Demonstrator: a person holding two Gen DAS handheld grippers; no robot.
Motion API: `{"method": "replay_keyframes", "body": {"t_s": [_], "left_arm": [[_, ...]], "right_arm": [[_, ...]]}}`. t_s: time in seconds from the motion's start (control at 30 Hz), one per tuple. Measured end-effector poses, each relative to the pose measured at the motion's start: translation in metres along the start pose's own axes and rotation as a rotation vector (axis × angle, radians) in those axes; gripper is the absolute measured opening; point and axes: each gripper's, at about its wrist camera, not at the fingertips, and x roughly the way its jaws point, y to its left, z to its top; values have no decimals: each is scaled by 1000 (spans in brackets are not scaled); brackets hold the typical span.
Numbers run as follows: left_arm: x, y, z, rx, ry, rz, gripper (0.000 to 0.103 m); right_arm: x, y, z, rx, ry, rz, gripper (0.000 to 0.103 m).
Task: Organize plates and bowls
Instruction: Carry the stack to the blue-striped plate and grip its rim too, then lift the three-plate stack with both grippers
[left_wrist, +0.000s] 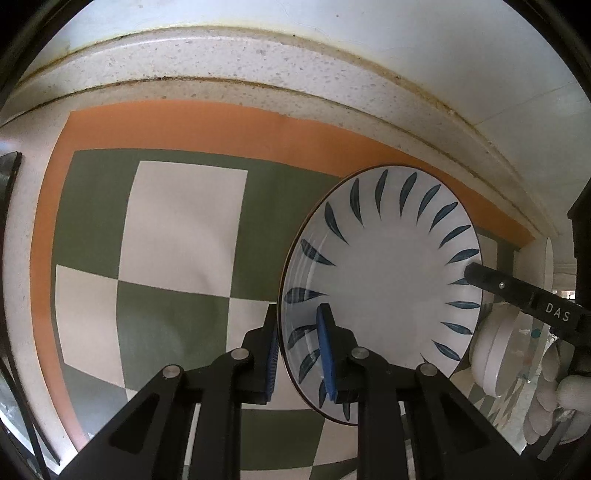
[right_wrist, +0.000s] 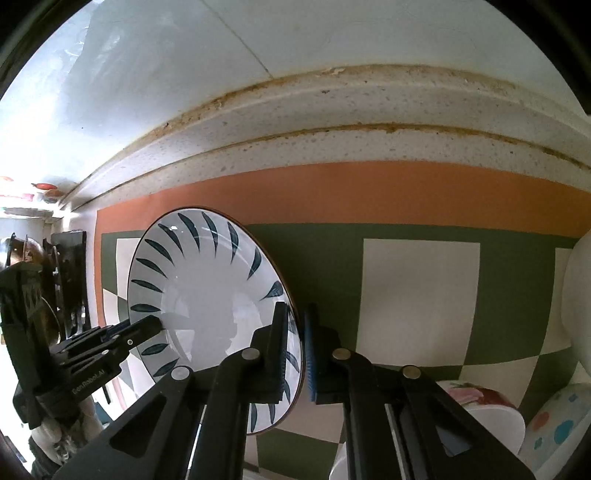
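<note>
Together, left gripper (left_wrist: 301, 354) and right gripper (right_wrist: 295, 354) clamp one round white blue-leaf-patterned ceramic plate (left_wrist: 384, 280); only the right view shows a dotted bowl (right_wrist: 557, 424).

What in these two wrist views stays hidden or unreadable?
- Underside of the white plate with blue leaf strokes: faces away in both views.
- White bowls: left view, cut off by the right gripper.
- Polka-dot dish: right view, cropped by the edge.
</note>
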Motion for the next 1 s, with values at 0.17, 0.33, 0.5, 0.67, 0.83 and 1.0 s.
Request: {"method": "replay_keyframes", "body": {"t_s": [0.17, 0.33, 0.5, 0.67, 0.83, 1.0], "left_arm": [[-20, -3, 0, 6, -19, 1, 17], [-42, -9, -6, 16, -42, 3, 17], [-68, -19, -26, 40, -63, 10, 17], [-84, -31, -64, 54, -59, 6, 17], [-91, -37, -110, 62, -47, -2, 17], [-81, -48, -154, 75, -18, 2, 17]], "right_arm": [[-11, -1, -6, -1, -17, 23, 10], [-32, 6, -15, -19, -36, 45, 10], [-61, 11, -37, -37, -55, 60, 10], [-90, 11, -77, -50, -64, 77, 10], [-106, 3, -131, -55, -59, 96, 10], [-105, -11, -188, -43, -40, 105, 10]]}}
